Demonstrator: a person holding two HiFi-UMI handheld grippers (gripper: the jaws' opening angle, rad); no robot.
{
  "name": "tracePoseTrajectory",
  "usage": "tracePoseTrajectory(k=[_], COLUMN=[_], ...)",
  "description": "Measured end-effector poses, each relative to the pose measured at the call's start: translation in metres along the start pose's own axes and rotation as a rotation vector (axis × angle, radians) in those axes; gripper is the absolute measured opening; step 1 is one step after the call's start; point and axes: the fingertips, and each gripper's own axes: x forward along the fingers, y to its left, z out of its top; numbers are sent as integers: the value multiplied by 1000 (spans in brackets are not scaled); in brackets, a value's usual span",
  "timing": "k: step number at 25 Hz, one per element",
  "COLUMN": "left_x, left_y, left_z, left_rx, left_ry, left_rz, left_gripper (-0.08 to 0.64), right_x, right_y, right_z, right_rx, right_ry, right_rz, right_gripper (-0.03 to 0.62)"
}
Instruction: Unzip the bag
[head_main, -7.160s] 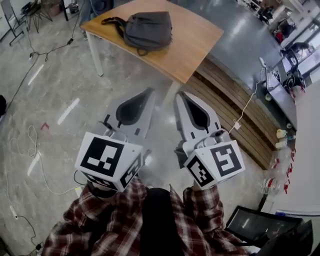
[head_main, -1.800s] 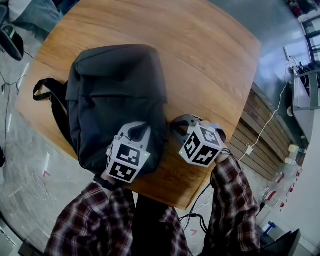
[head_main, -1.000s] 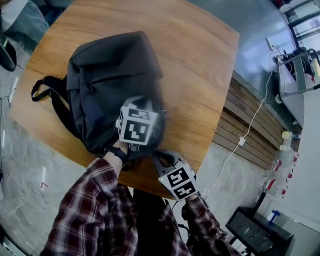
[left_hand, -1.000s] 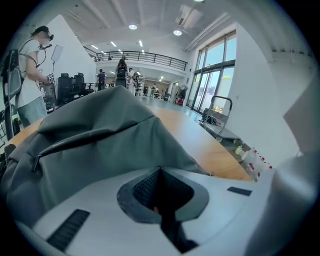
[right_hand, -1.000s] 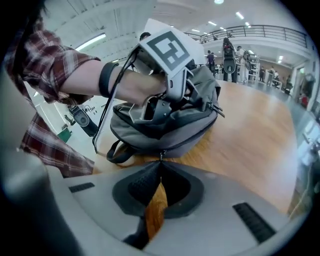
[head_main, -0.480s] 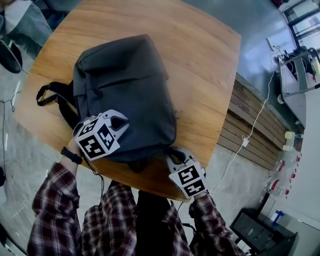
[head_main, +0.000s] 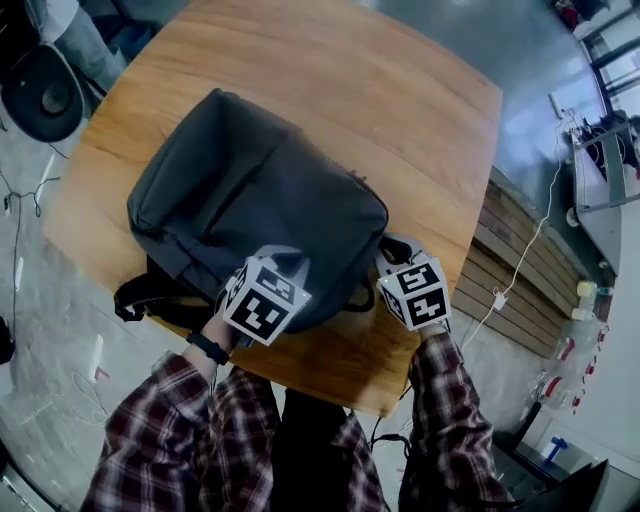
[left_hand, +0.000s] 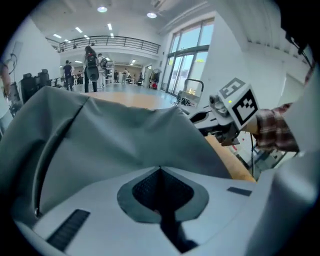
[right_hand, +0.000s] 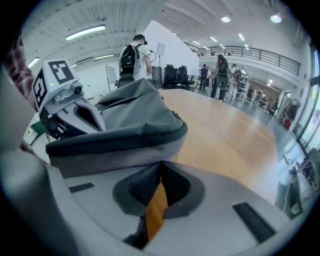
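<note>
A dark grey backpack (head_main: 260, 200) lies slantwise on the wooden table (head_main: 400, 110), its black straps (head_main: 150, 295) hanging over the near left edge. My left gripper (head_main: 285, 260) is against the bag's near side, jaws together. In the left gripper view the tips (left_hand: 160, 169) meet with only grey bag fabric (left_hand: 125, 140) beyond them. My right gripper (head_main: 395, 247) sits at the bag's near right corner. Its tips (right_hand: 161, 164) are closed just short of the bag's padded edge (right_hand: 125, 130), with bare table showing through the slit below. I see no zipper pull.
The table's near edge runs just under both grippers. A black chair (head_main: 45, 95) stands off the far left corner. Slatted wooden steps (head_main: 520, 270) and a white cable lie on the floor to the right. People stand far off in the hall.
The bag has swung round on the table, its straps now at the near left. The left gripper went from the bag's left side to its near side. The right gripper moved up to its corner.
</note>
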Motion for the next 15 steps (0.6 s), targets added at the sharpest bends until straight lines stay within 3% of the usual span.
tracePoseTrajectory(k=[4,8,10,15], left_x=[8,15,12,21], left_y=[-6,-8,-9,-15], left_z=[9,13,17,72], left_rx=[-118,-135,-67,265], left_ry=[-18,-2,10,-107], left_rz=[-7,-21,-62,-119], left_gripper=[9,9,9,9], right_x=[23,29,26,14], right_y=[-19,-29,-29,-21], right_z=[21,24,21,10], right_rx=[50,102,108,111], right_ry=[-30,-40,-31,-26], right_rz=[13,8,7,21], right_gripper=[17,17,17,17])
